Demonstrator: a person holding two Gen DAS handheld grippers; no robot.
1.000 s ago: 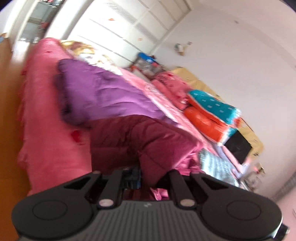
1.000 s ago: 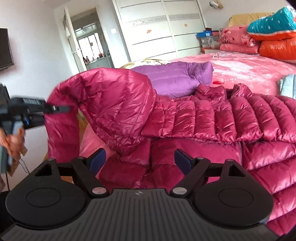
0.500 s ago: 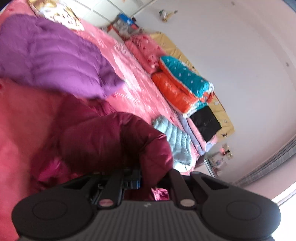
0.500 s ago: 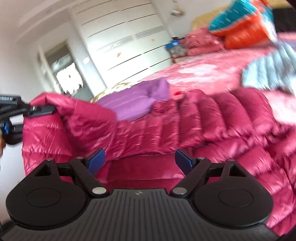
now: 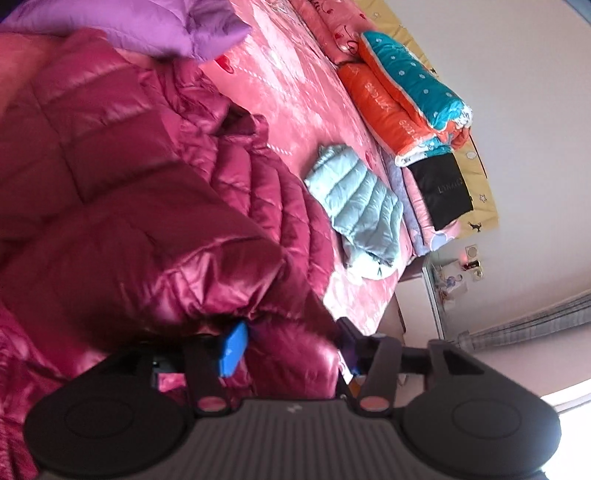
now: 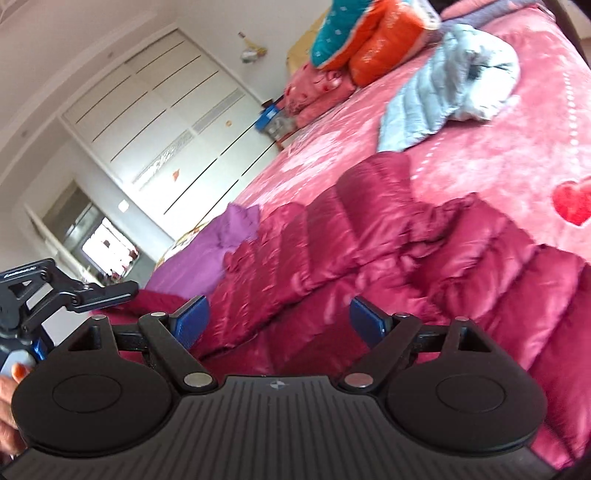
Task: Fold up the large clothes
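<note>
The left tongs (image 5: 291,345) are opening, their blue pads (image 5: 232,349) parted, and a puffy fold of the dark red down jacket (image 5: 155,206) bulges between them; the near pad sits against the cloth, but the far finger stands clear of it, so the grip looks let go. From the right wrist view the same left tongs (image 6: 110,291) show as a black linkage at the left edge, their tip resting at the jacket's edge, with a hand (image 6: 9,387) holding the handle below.

The right tongs (image 6: 280,317) stand wide and released, both blue pads (image 6: 192,319) apart above the jacket (image 6: 388,251), nothing pinched between them.

The red jacket lies spread in quilted ridges across the pink bed (image 5: 295,92), filling the near side in both views, with one part folded over on itself near the left tongs. Just beyond it, touching its far edge, lies a purple down garment (image 5: 147,26). A pale blue quilted jacket (image 5: 358,206) lies folded farther out on the bed, apart from the red one. Behind that, at the head of the bed, an orange and teal folded quilt (image 5: 402,92) is stacked. White wardrobe doors (image 6: 166,122) line the far wall.
</note>
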